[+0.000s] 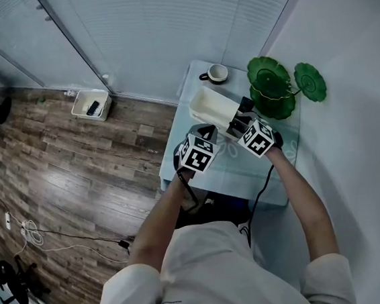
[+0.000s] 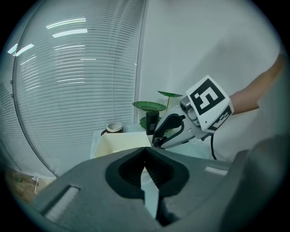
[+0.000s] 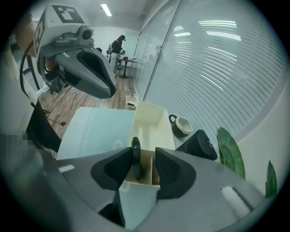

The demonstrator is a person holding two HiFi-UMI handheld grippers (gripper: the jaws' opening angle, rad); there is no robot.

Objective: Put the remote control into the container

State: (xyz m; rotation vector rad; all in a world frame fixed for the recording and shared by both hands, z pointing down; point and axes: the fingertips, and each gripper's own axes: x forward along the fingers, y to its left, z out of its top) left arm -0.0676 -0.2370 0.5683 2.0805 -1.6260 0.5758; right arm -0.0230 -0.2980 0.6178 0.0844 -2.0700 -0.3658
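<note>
Steadiness counts: my right claw (image 3: pixel 144 165) is spread with the slim black remote control (image 3: pixel 135 158) leaning loose between, over the cream rectangular plastic container (image 3: pixel 147 121), so I'd withdraw straight.

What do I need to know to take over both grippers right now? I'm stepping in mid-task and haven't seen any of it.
Left gripper: shut, empty, held beside the right one.
Right gripper: open over the near end of the container. The remote control stands on edge between the jaws, against one and clear of the other.
Done: the remote is at the container on the table. Its lower end seems to sit in the near compartment.
Left: check that it settles fully inside, then lift the right gripper clear.
</note>
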